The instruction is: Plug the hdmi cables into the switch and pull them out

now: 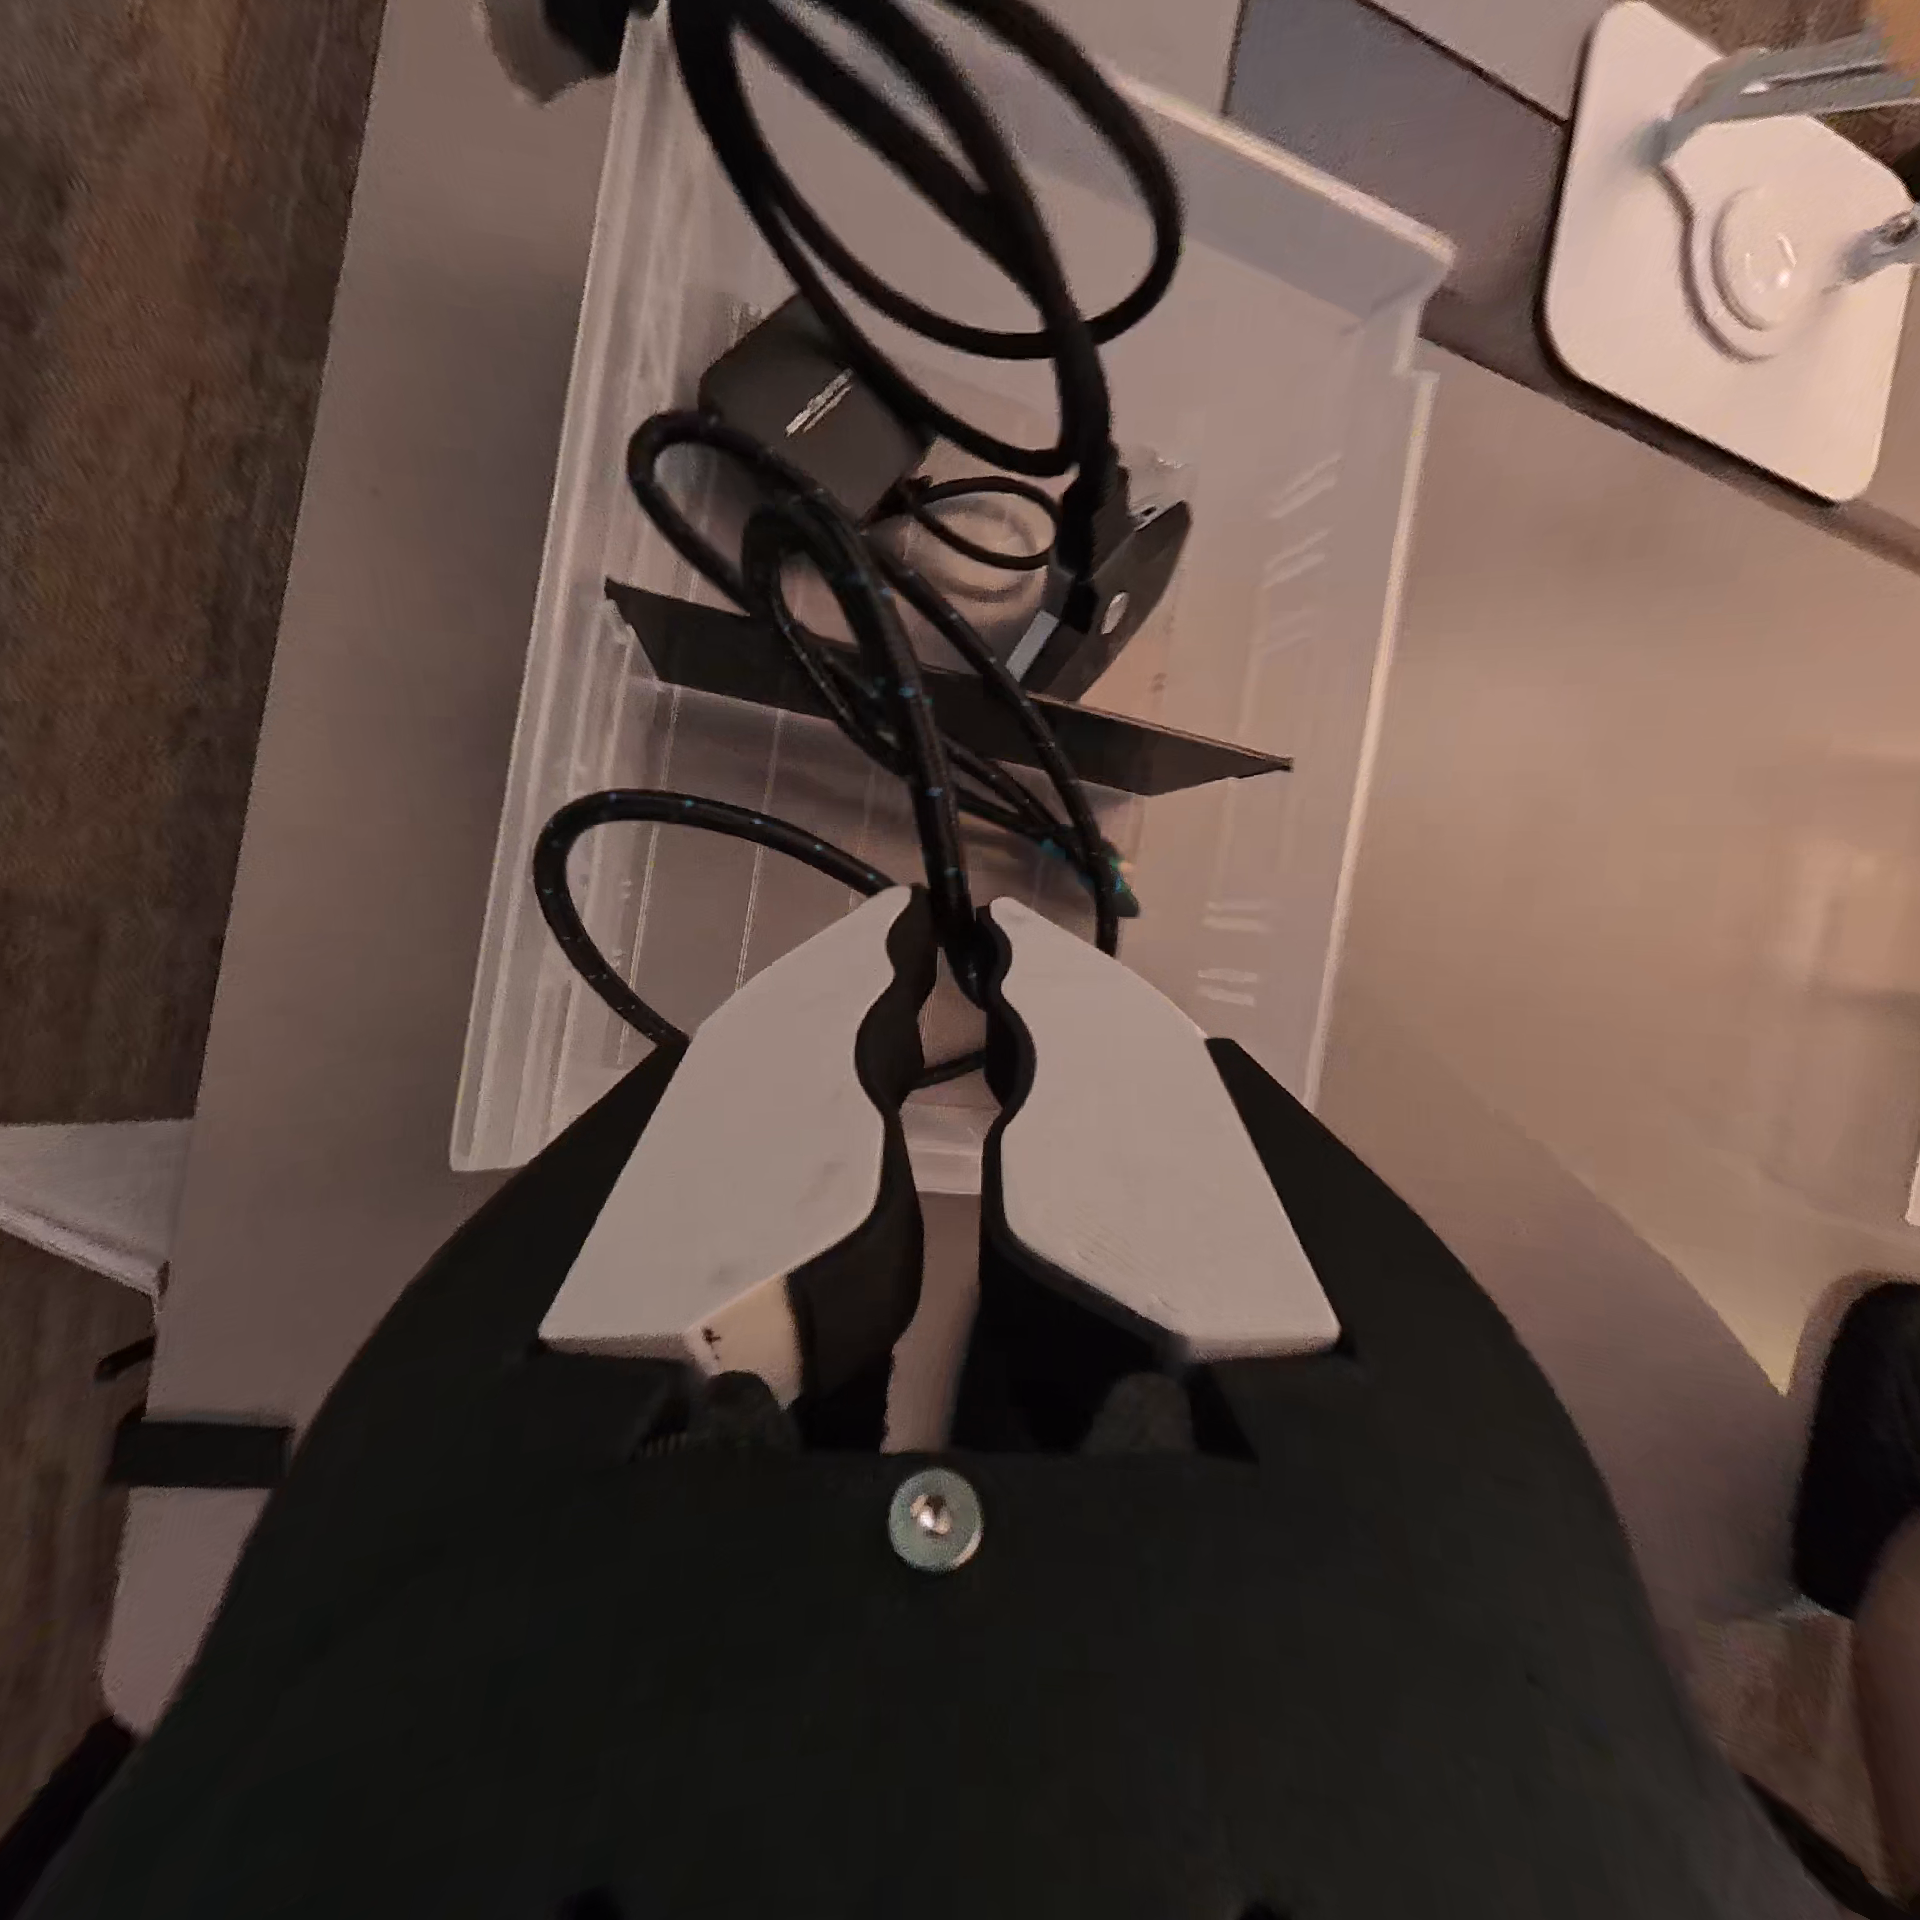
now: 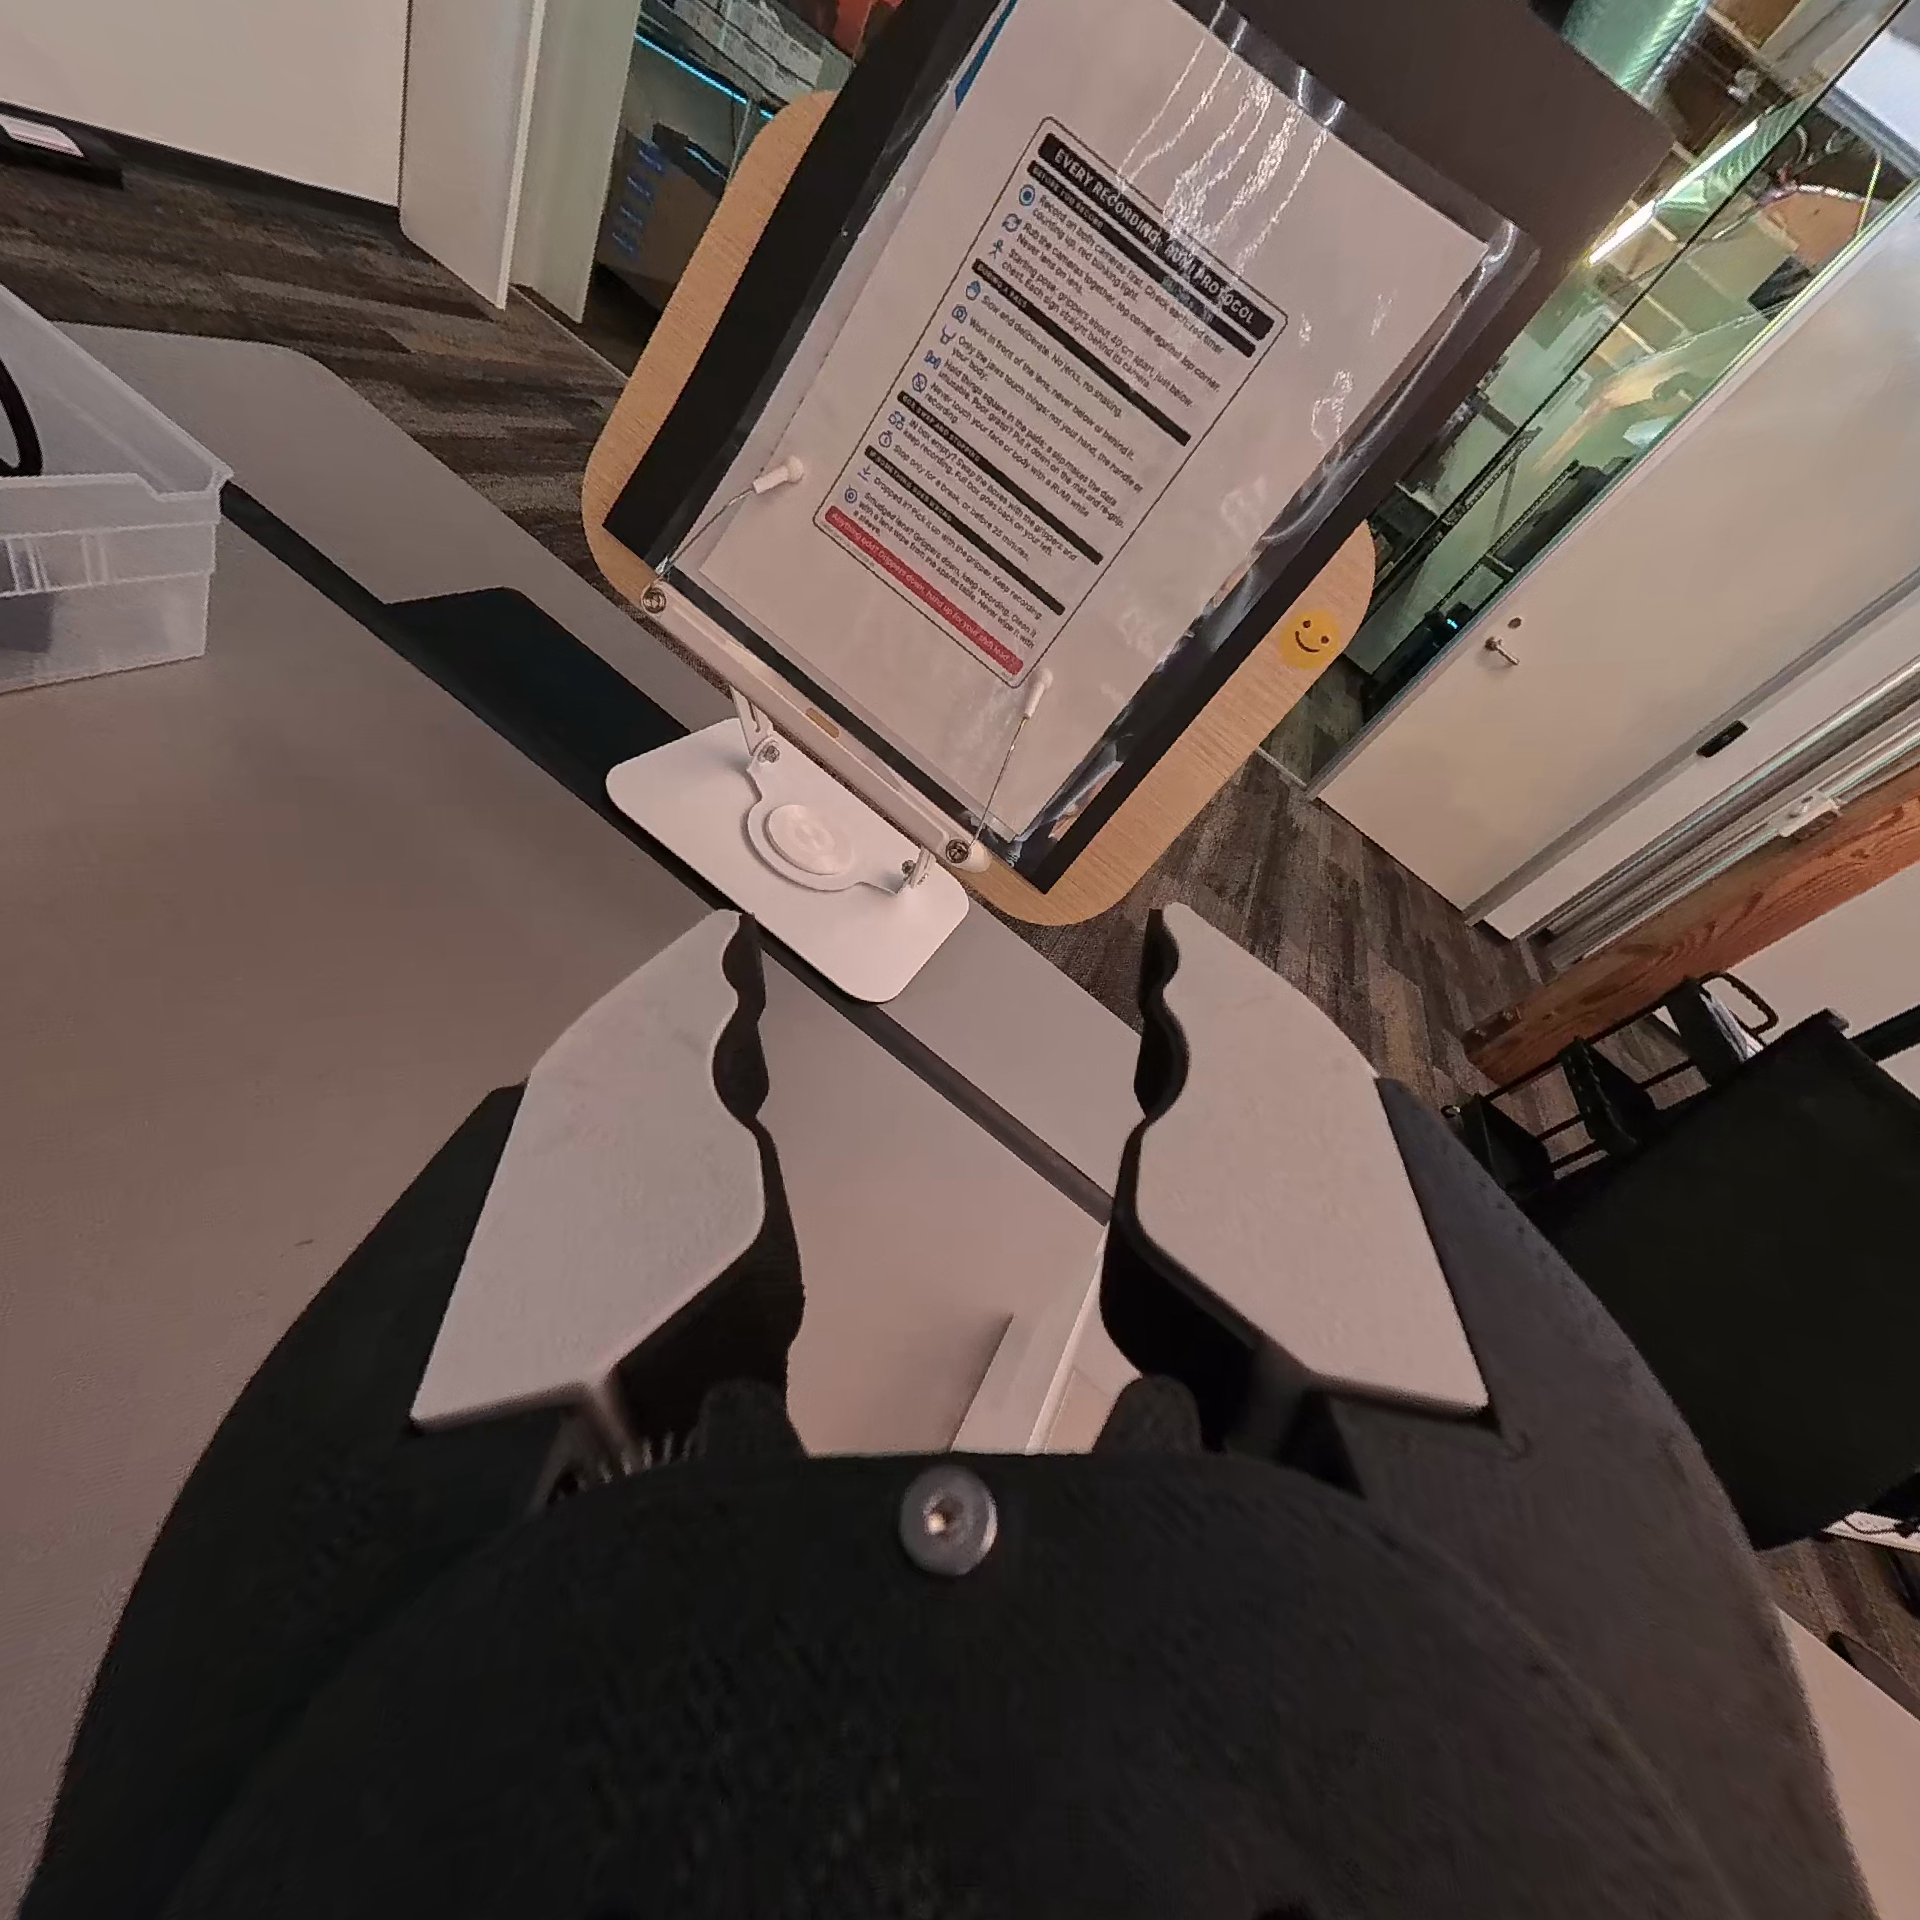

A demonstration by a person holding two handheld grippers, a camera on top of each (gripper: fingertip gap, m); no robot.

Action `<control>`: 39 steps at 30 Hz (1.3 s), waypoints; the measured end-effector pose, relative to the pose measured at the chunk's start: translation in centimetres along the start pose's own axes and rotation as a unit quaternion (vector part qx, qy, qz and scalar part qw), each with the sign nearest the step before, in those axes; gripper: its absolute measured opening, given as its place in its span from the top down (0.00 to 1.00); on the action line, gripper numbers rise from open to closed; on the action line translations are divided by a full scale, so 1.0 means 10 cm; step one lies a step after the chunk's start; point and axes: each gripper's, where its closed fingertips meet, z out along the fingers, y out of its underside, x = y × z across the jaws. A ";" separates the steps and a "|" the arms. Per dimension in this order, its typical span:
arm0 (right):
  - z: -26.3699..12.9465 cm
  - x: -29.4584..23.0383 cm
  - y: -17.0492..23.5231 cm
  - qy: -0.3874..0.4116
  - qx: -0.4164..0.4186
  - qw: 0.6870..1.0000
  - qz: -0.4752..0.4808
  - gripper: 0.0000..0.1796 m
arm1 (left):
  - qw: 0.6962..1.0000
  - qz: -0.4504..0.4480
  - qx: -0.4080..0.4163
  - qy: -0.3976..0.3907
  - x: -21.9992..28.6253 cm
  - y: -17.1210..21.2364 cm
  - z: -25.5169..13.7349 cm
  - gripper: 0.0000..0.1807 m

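In the left wrist view my left gripper (image 1: 951, 920) is shut on a black braided HDMI cable with blue flecks (image 1: 935, 810) and holds it above a clear plastic bin (image 1: 1351, 582). Inside the bin lie a black HDMI switch (image 1: 1117, 597) with a plain black cable (image 1: 935, 187) plugged into it, and a second black box (image 1: 805, 416). The plain cable loops up toward the top of the view. In the right wrist view my right gripper (image 2: 945, 935) is open and empty above the grey table (image 2: 260, 935), away from the bin (image 2: 104, 520).
A white stand (image 2: 810, 842) holding a laminated instruction sheet (image 2: 1039, 416) stands at the table's far edge, also in the left wrist view (image 1: 1725, 281). A flat black strip (image 1: 1039, 717) lies in the bin. Carpet floor, a black cart (image 2: 1714, 1195) and white doors lie beyond.
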 end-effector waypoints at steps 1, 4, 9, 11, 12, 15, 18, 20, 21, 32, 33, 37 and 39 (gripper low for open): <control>0.00 0.00 0.00 -0.001 0.000 1.000 0.000 0.61 | 1.000 0.014 0.006 -0.001 0.04 0.00 -0.05 0.97; -0.01 0.00 0.00 0.001 -0.001 1.000 -0.004 0.61 | 0.999 0.045 0.023 -0.005 0.15 0.03 -0.22 0.97; -0.03 0.00 -0.02 0.005 -0.002 1.000 -0.011 0.61 | 0.991 0.093 0.094 -0.021 0.33 -0.01 -0.61 0.97; -0.03 -0.01 -0.01 0.004 -0.003 1.000 -0.013 0.61 | 0.984 0.114 0.135 -0.022 0.43 -0.06 -0.77 0.97; -0.02 -0.02 0.00 0.004 -0.004 1.000 -0.012 0.61 | 0.979 0.125 0.157 -0.014 0.50 -0.10 -0.84 0.97; -0.02 -0.02 0.01 0.003 -0.006 1.000 -0.014 0.61 | 0.966 0.164 0.198 0.021 0.77 -0.17 -0.96 0.97; -0.01 -0.03 0.02 0.009 -0.008 1.000 -0.018 0.61 | 0.952 0.208 0.224 0.029 1.06 -0.22 -1.02 0.97; -0.01 -0.03 0.03 0.010 -0.008 1.000 -0.018 0.61 | 0.939 0.242 0.244 0.020 1.24 -0.24 -1.06 0.97; -0.01 -0.03 0.04 0.011 -0.009 1.000 -0.018 0.61 | 0.931 0.258 0.256 0.024 1.36 -0.25 -1.09 0.97; -0.07 0.26 0.07 0.053 -0.013 0.998 -0.014 0.61 | 0.799 0.448 0.089 0.391 3.42 0.76 -0.61 0.97; -0.09 0.33 0.08 0.063 -0.014 0.998 -0.013 0.61 | 0.788 0.449 0.048 0.419 3.55 0.87 -0.44 0.97; -0.17 0.51 0.13 0.079 -0.013 0.997 0.009 0.61 | 0.769 0.438 -0.072 0.461 3.84 1.14 0.34 0.97; -0.19 0.55 0.13 0.083 -0.011 0.996 0.014 0.61 | 0.774 0.416 -0.095 0.467 3.89 1.17 0.68 0.97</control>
